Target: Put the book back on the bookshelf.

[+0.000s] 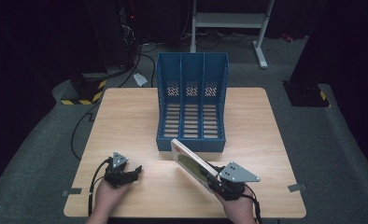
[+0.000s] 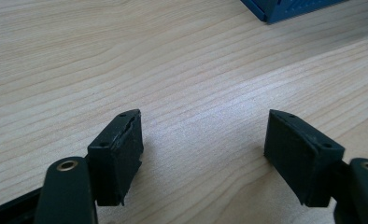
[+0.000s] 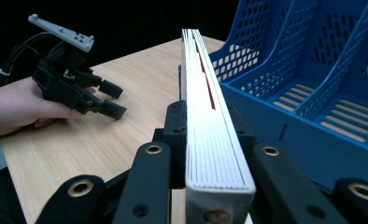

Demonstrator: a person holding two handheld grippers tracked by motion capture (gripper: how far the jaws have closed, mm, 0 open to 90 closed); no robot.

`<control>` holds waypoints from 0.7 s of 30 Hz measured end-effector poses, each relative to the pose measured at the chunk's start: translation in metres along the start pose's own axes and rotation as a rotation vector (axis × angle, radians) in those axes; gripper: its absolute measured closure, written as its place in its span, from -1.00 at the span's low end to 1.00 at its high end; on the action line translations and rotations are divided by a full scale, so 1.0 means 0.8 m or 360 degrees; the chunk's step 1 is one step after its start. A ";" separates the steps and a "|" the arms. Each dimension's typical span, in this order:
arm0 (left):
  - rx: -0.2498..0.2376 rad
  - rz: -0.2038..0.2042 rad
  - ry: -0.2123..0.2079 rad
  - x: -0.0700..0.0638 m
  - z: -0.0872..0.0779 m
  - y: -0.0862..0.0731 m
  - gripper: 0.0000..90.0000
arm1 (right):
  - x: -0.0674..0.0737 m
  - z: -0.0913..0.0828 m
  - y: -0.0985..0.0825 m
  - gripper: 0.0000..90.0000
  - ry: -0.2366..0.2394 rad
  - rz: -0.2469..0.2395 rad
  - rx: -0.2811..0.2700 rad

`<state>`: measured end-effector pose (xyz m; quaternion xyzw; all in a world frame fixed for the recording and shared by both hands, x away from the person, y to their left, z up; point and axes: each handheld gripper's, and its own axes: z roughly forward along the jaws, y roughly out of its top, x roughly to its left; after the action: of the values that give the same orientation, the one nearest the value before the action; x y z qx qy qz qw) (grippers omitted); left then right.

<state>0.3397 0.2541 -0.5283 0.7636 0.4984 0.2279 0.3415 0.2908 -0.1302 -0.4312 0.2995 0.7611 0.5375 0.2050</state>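
Presently: book (image 1: 191, 163), white-covered, pinched by right gripper (image 1: 219, 183) above the desk's (image 1: 126, 121) near edge, just before the blue three-slot file rack (image 1: 191, 100). Left gripper (image 1: 131, 173) spread, empty, near-left. Step: carrying to rack. Next: upright the book, align with a slot.

Worktop (image 1: 126, 116): light wood, rounded corners. On it: blue three-slot file rack (image 1: 192, 105), at the far middle, open side facing forward.
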 end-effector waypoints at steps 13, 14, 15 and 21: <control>-0.0001 0.0000 0.0001 0.000 0.000 0.000 -0.38 | -0.009 -0.021 0.025 0.68 -0.0077 -0.0006 -0.0073; 0.0001 0.0002 0.0001 0.000 0.000 0.000 -0.39 | -0.010 -0.023 0.027 0.68 -0.0087 -0.0002 -0.0084; 0.0000 0.0001 0.0003 0.000 0.000 0.000 -0.39 | -0.011 -0.025 0.028 0.68 -0.0091 0.0002 -0.0091; 0.0002 -0.0008 0.0005 0.000 0.001 0.001 -0.43 | -0.018 -0.033 0.036 0.68 -0.0127 -0.0011 -0.0112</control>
<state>0.3405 0.2534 -0.5285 0.7622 0.5010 0.2278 0.3408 0.2916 -0.1517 -0.3950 0.3108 0.7339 0.5510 0.2475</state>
